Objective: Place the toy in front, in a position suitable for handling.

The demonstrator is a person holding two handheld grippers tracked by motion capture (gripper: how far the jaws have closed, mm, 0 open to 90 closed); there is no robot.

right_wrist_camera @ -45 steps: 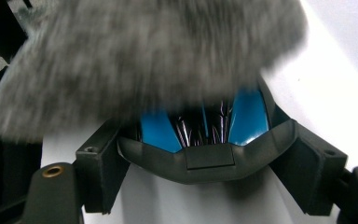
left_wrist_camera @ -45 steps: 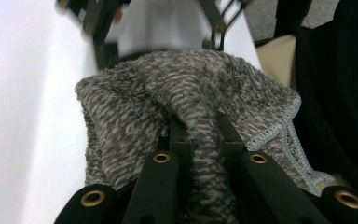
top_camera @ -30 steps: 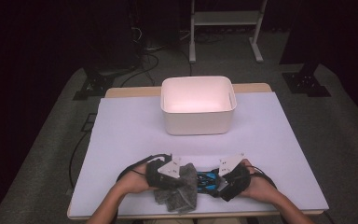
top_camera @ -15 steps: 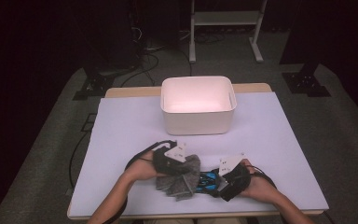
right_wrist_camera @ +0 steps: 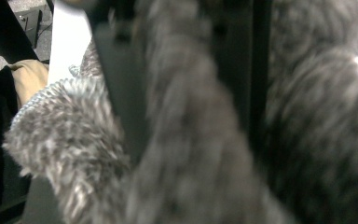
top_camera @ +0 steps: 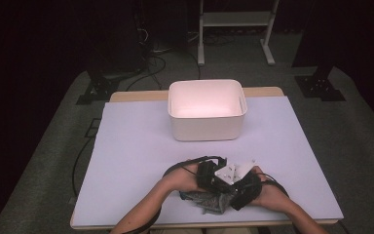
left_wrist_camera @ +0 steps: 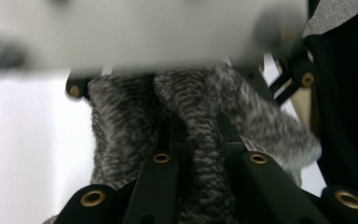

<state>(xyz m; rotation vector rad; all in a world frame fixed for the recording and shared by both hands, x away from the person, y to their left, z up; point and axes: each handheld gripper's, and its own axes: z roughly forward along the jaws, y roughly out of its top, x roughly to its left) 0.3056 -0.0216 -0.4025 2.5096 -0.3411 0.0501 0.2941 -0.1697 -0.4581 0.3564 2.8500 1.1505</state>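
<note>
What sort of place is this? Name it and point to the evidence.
Probably a recording studio or lab: black curtains all round, a stand base on grey carpet, and a lone table with a white bin.

One white bin (top_camera: 207, 113), seemingly one fuzzy grey cloth (top_camera: 208, 201), two claws.

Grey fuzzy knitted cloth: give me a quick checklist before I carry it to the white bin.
1. Left gripper shut on the grey fuzzy knitted cloth: ok.
2. Right gripper gripping the cloth: cannot tell; its view is blurred, with cloth around the jaws.
3. White rectangular plastic bin upright, mouth open: ok.
4. Bin holds nothing: ok, as far as the high view shows.
5. Lilac table cover bare between cloth and bin: ok.
6. Cloth bunched, no end trailing off the table: cannot tell.
</note>
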